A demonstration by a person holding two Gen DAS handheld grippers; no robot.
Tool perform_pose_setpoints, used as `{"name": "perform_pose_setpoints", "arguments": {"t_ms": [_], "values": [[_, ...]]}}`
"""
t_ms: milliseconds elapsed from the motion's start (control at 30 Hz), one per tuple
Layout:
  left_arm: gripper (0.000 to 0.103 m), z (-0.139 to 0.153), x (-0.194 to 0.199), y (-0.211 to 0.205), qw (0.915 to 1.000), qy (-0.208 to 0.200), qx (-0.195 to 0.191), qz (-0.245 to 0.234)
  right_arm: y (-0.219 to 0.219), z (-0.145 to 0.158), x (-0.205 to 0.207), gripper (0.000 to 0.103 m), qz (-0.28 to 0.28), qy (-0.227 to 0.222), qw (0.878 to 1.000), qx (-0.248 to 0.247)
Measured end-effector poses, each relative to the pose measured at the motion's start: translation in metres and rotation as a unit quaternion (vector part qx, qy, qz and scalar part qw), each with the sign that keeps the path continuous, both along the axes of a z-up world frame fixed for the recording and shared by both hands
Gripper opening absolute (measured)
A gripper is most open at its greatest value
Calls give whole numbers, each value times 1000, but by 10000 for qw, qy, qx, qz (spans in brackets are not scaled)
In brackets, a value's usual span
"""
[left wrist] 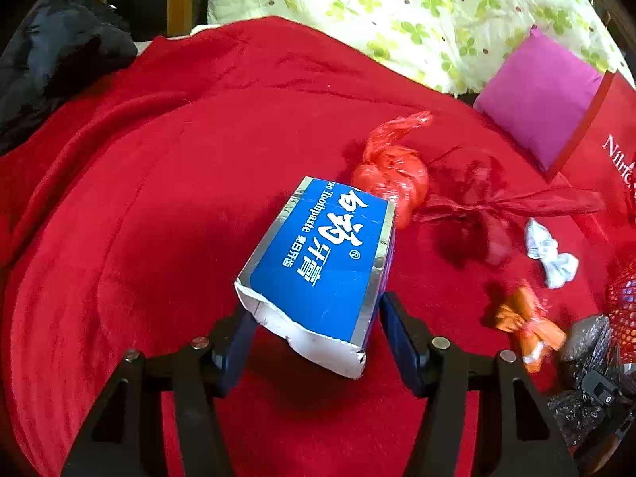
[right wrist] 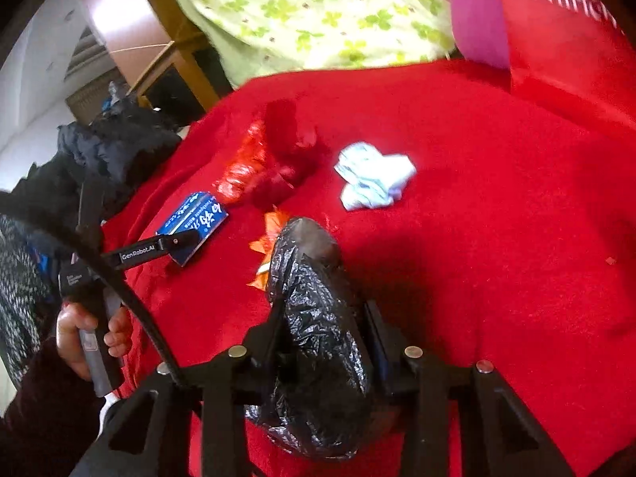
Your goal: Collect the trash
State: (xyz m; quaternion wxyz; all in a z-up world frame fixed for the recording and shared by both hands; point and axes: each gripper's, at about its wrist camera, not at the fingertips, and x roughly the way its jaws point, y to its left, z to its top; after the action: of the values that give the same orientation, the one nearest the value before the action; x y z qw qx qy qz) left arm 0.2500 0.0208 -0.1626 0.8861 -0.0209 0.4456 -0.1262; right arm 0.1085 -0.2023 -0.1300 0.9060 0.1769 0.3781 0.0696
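Note:
A blue toothpaste box (left wrist: 318,254), torn open at its near end, lies on the red blanket (left wrist: 139,198). My left gripper (left wrist: 318,312) has a pad pressed on each side of it. In the right wrist view the same box (right wrist: 206,214) shows with a left finger (right wrist: 175,242) on it. My right gripper (right wrist: 324,310) is shut on a crumpled black plastic bag (right wrist: 318,338). On the blanket lie a knotted red plastic bag (left wrist: 393,183), a dark red wrapper (left wrist: 477,206), a white crumpled tissue (left wrist: 550,254) and an orange wrapper (left wrist: 528,322).
A pink cushion (left wrist: 544,99) and a red bag with white lettering (left wrist: 612,139) stand at the back right. Green floral cloth (left wrist: 397,12) lies behind, a black jacket (left wrist: 51,59) at the left. Red netting (left wrist: 624,310) shows at the right edge. A person's hand (right wrist: 79,334) holds the left gripper's handle.

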Motion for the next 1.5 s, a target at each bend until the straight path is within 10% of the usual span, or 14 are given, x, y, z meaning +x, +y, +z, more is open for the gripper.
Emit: {"name": "perform_pose_setpoints", "arguments": {"t_ms": [633, 1500], "values": [[64, 100, -154, -68, 9903, -1275, 491, -263, -53, 78, -84, 40, -541, -1026, 9930, 237], [64, 139, -207, -131, 9791, -1709, 827, -731, -93, 107, -141, 40, -881, -1525, 9826, 583]]}}
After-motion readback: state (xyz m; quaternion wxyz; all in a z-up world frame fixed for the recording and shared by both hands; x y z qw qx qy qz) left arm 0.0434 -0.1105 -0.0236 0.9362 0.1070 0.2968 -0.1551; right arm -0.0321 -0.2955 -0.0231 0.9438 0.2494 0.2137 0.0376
